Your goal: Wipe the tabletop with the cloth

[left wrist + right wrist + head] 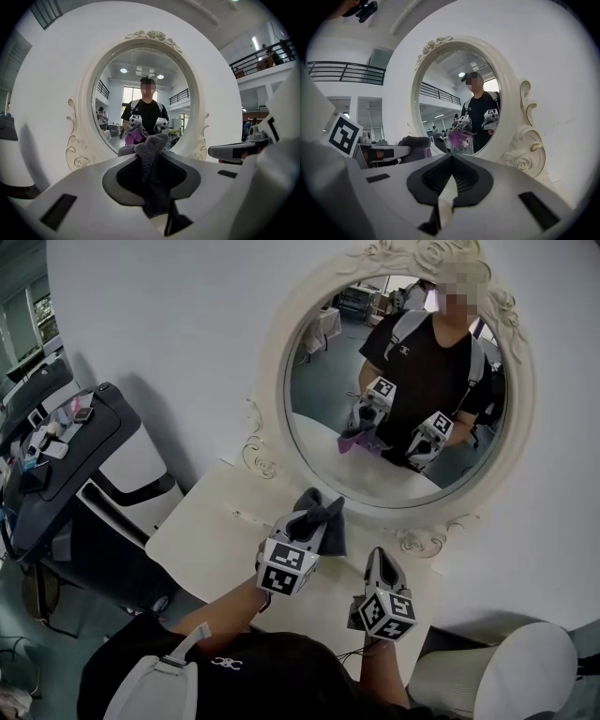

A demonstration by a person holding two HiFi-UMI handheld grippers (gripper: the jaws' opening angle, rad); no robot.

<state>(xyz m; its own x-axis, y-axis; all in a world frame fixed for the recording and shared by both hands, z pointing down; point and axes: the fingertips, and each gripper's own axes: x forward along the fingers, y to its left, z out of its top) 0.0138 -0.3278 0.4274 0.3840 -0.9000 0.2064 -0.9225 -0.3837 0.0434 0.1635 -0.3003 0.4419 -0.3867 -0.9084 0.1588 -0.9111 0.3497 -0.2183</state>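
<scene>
In front of the oval mirror (405,381), the left tool (309,521) was clamped on a bunched dark grey cloth (325,514) that stuck out past its tips over the white table (214,521); whether cloth met surface could not be told. The right tool (381,557), jaws together on nothing, sat just beside it, so the wiping likely fell to the left, downward.

Mirror (403,352) behind tabletop (214,523), cloth (330,527) in left tongs (307,519) (above tabletop), right tongs (380,556) beside
</scene>
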